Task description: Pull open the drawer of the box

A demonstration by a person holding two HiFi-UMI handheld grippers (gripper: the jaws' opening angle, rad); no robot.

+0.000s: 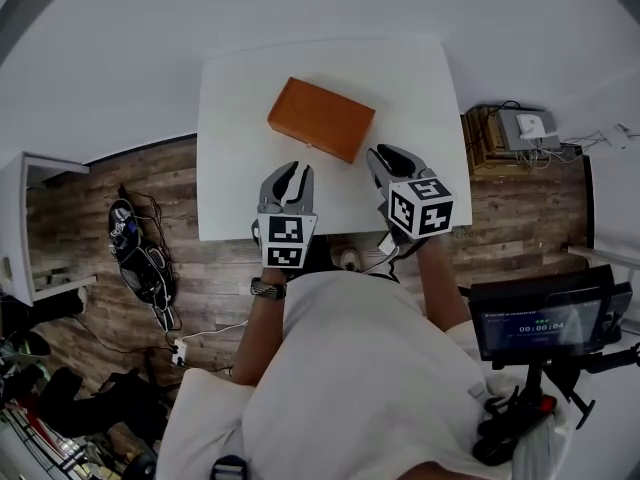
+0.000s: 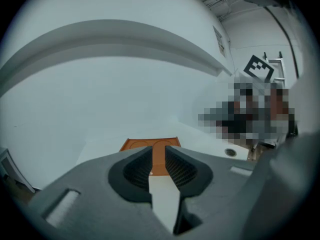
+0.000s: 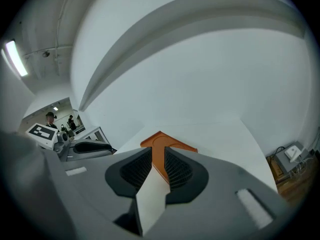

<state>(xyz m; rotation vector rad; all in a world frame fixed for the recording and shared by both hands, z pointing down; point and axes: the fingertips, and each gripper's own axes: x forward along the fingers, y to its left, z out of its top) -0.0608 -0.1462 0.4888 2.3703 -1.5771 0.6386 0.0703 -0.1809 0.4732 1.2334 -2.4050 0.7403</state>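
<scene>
Nearest us, we hold the left gripper (image 1: 288,171) and the right gripper (image 1: 392,158) side by side over the near part of the white square table (image 1: 230,98). Each has its grey jaws parted with nothing caught between them (both gripper views show only bare tabletop in the gap). Just beyond their tips lies the flat orange-brown rectangular box (image 1: 321,118) — skewed on the tabletop, a long side turned towards us — near the table's middle.

Head view looks steeply down from overhead onto the worktop (image 1: 240,108), the views riding the left tongs (image 1: 288,172) and right tongs (image 1: 386,158) look low and forward across it, all sharing the nearby orange box (image 1: 320,118).
</scene>
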